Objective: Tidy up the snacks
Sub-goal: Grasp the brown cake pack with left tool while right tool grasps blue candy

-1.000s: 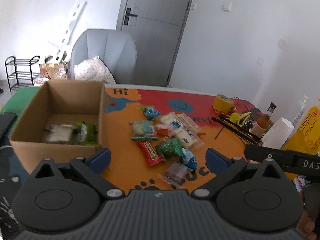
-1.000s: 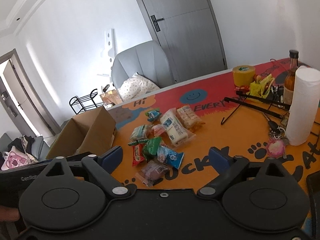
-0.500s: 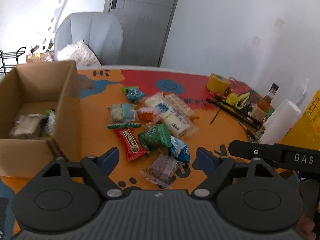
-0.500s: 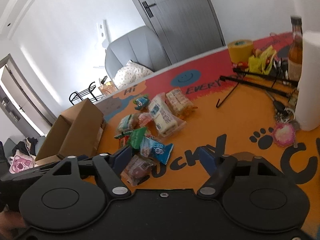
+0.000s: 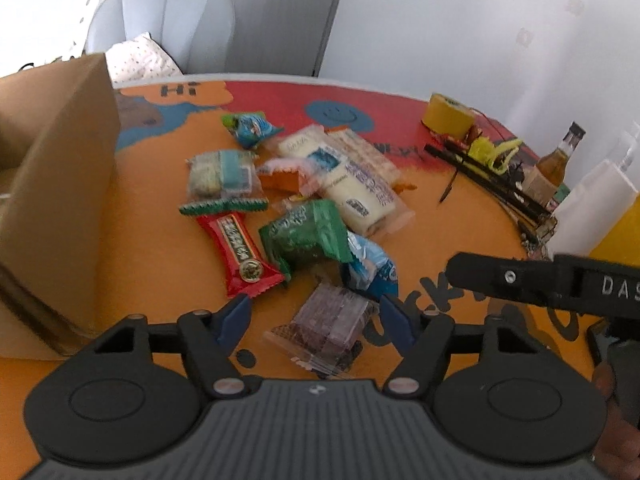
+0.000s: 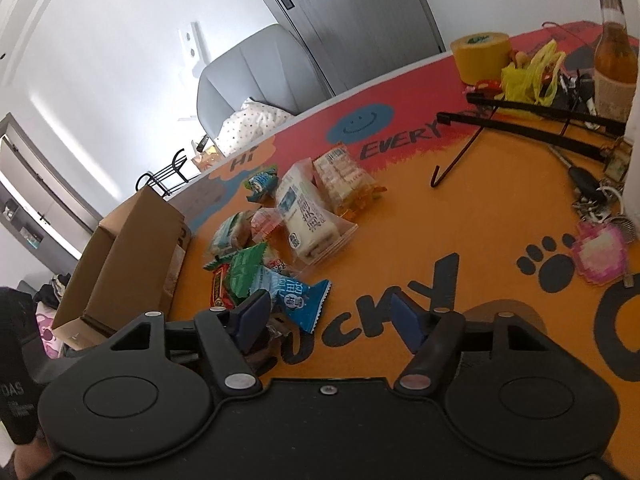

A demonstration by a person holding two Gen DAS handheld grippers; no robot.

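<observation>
Snacks (image 5: pixel 304 208) lie in a loose heap at the middle of the left wrist frame, on the orange mat; none of them is held.

Going left to right there: the cardboard box (image 5: pixel 60 184) fills the left edge, the red bar (image 5: pixel 240 252) and green packet (image 5: pixel 308 232) sit at centre, and the clear packet of dark sweets (image 5: pixel 328 328) lies low between the jaws of the left gripper (image 5: pixel 316 316). Those jaws have just been closing but stand apart, pads off the wrapper.

In the right wrist frame the right gripper (image 6: pixel 332 316) is likewise closing and unclenched, with the blue packet (image 6: pixel 296 300) just beyond its tips.

I judge this the reach for a pickup: next, lower, pinch, carry to the box.

The mat (image 6: pixel 480 216) is printed orange and red; a grey chair (image 6: pixel 256 76) and door (image 6: pixel 360 12) stand behind.
</observation>
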